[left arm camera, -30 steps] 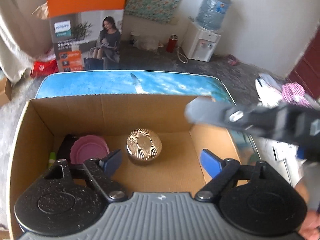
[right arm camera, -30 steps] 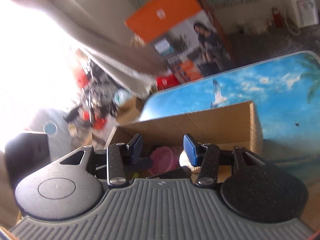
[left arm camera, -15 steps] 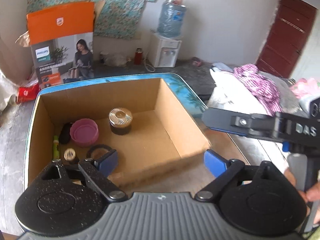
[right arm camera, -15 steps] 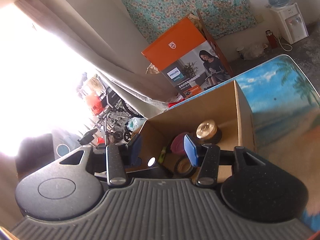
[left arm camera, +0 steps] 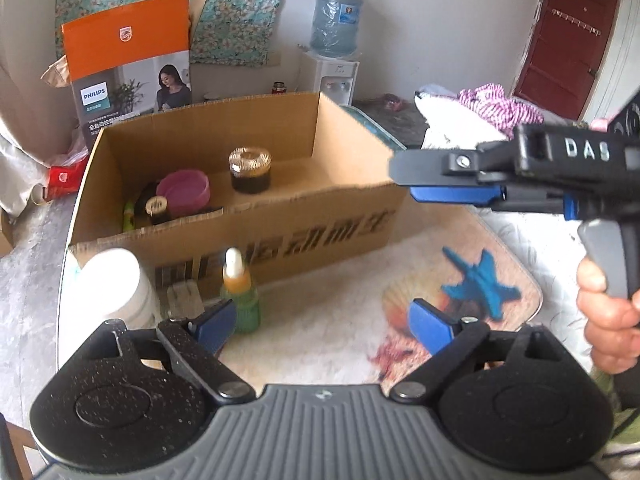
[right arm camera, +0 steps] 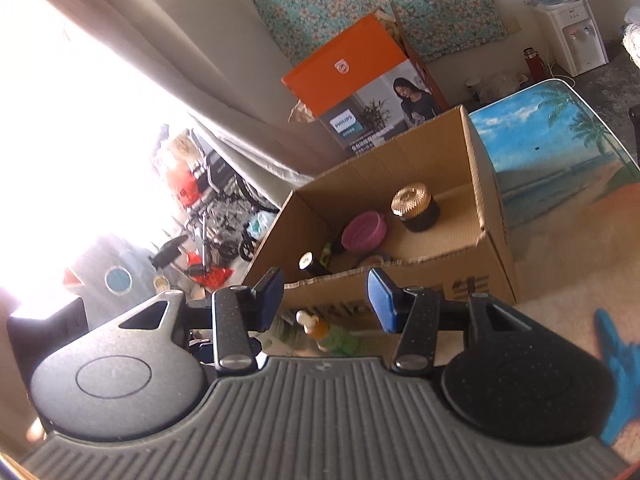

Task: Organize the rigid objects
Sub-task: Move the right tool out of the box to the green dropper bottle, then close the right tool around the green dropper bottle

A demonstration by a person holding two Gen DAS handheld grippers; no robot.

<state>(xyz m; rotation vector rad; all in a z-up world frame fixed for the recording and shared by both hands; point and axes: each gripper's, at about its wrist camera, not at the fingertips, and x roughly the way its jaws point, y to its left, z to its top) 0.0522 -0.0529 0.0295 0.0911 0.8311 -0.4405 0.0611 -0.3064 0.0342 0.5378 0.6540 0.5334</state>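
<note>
Left wrist view: dropper bottle (left arm camera: pixel 240 294) stands upright, white tip up, lower left of centre, in front of the cardboard box (left arm camera: pixel 280 236).
Left claw (left arm camera: pixel 320 326) released, empty; right claw (right arm camera: pixel 326 300) likewise spread, its body lettered "DAS". Orange carton (left arm camera: pixel 128 60), upper left, reads "PHILIPS".

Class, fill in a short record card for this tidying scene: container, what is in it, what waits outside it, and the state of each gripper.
container: open cardboard box on the table
inside box: gold-lidded dark jar, pink round container, small dark items at the left end
outside box: green dropper bottle and white round container, both in front of the near wall
left gripper: jaws open, empty, dropper bottle beside its left finger
right gripper: jaws open, empty, above the table
</note>
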